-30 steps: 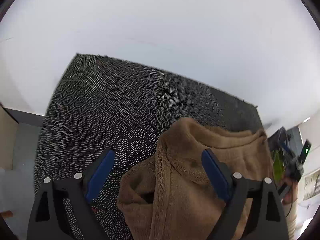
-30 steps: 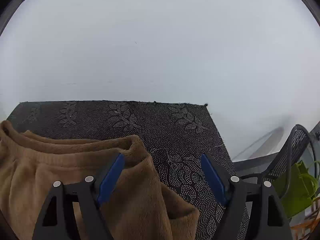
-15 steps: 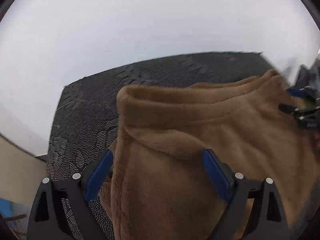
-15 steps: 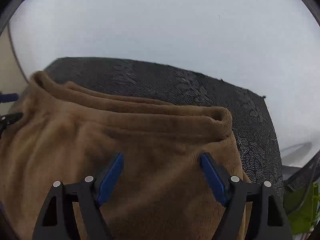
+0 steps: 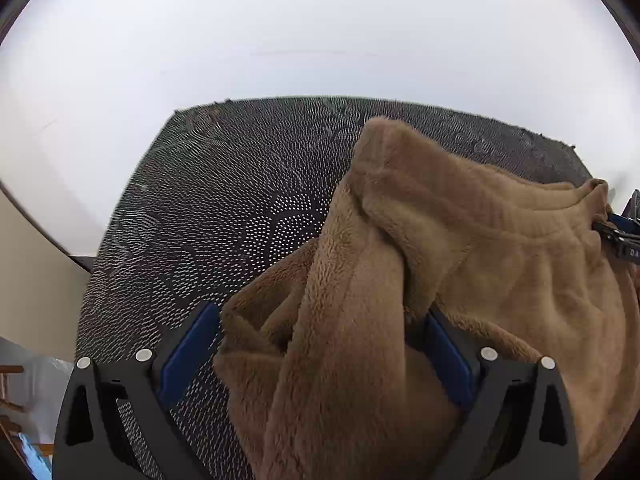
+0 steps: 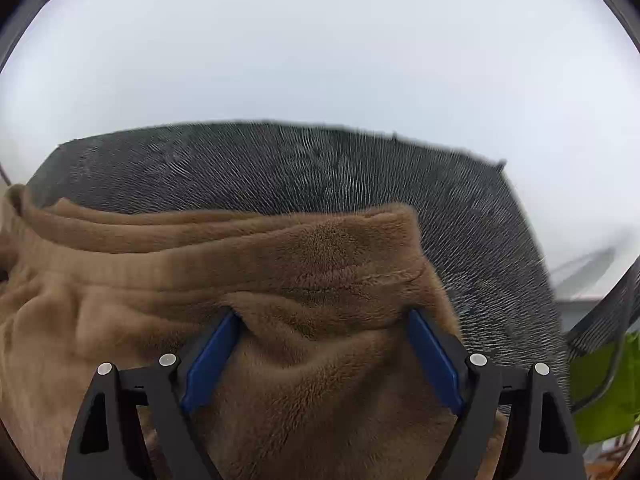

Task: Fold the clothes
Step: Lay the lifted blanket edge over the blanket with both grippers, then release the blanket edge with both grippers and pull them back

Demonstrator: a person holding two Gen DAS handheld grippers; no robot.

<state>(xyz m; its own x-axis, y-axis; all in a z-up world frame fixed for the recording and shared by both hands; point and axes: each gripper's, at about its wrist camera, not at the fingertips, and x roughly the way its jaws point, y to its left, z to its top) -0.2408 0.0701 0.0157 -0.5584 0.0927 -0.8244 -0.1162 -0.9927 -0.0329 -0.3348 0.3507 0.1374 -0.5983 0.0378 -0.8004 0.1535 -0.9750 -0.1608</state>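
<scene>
Brown fleece garment [image 5: 460, 248] lies bunched on a dark mat [image 5: 224, 208] patterned with pale dots, which rests on a white surface [image 5: 280, 32]. In the left wrist view, a thick fold of the fleece runs up between the blue pads of the left gripper [image 5: 320, 356]; the cloth sits against the right-hand pad, while a sliver of mat shows between it and the left-hand pad [image 5: 186, 354]. Its jaws are wide and opening, not clamped. In the right wrist view, the ribbed band of the garment [image 6: 248, 256] crosses just above the right gripper [image 6: 322, 352], and fleece fills the gap between both pads. Those jaws are also spread and opening, with the fleece loose between them.
</scene>
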